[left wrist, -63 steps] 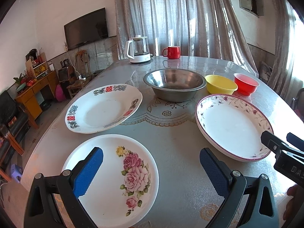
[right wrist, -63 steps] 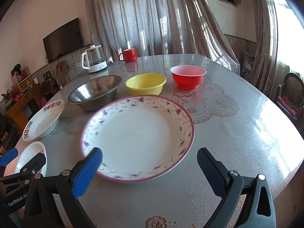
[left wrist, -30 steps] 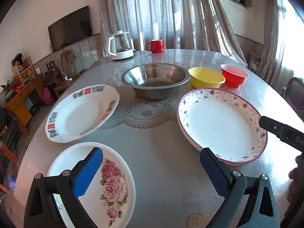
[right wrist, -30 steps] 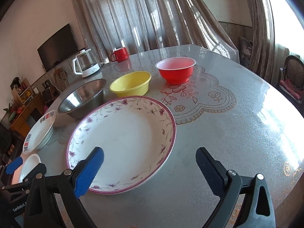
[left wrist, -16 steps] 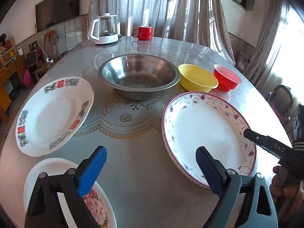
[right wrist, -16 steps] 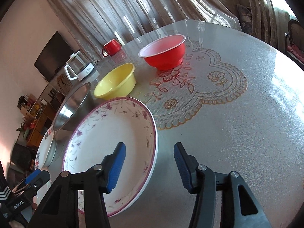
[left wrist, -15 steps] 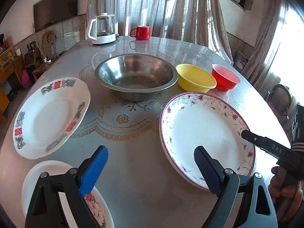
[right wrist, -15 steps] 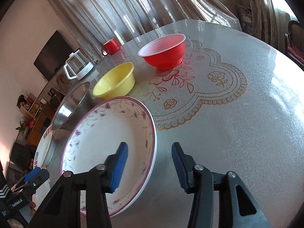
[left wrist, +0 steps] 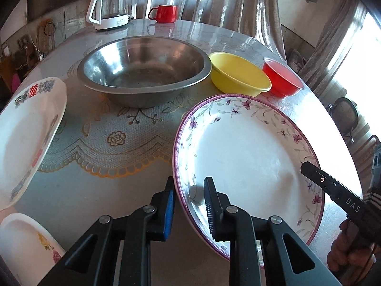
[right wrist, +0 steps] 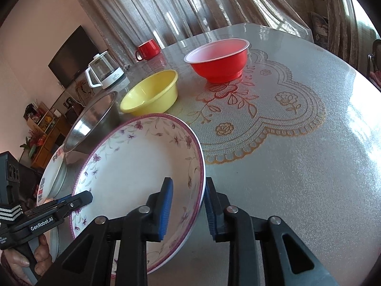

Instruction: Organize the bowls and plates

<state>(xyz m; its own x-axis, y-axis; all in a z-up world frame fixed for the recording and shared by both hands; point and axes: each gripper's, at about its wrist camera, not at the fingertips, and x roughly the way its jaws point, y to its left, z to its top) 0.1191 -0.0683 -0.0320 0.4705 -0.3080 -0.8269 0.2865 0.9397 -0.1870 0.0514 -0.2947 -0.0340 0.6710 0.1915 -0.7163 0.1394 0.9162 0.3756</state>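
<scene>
A large white plate with a purple flowered rim point(left wrist: 250, 155) point(right wrist: 133, 166) lies on the table's near side. My left gripper point(left wrist: 189, 186) straddles its left rim, jaws closing, the pads against the rim. At the opposite rim my right gripper point(right wrist: 188, 188) is closing too, one pad inside the plate and one outside. Behind the plate stand a steel bowl point(left wrist: 142, 71), a yellow bowl point(left wrist: 238, 74) and a red bowl point(left wrist: 281, 78). A white plate with red characters point(left wrist: 23, 131) and a rose plate point(left wrist: 23, 245) lie to the left.
A glass kettle point(left wrist: 109, 7) and a red mug point(left wrist: 165, 13) stand at the table's far edge before the curtains. The round table point(right wrist: 297, 166) has a lace-patterned cover. A person's hand point(left wrist: 345, 250) holds the right gripper's handle. A chair stands beyond the right edge.
Both grippers stood wide open earlier. Each has come down onto the flowered plate's rim from opposite sides and closed its jaws around it. The left view swung right, away from the rose plate.
</scene>
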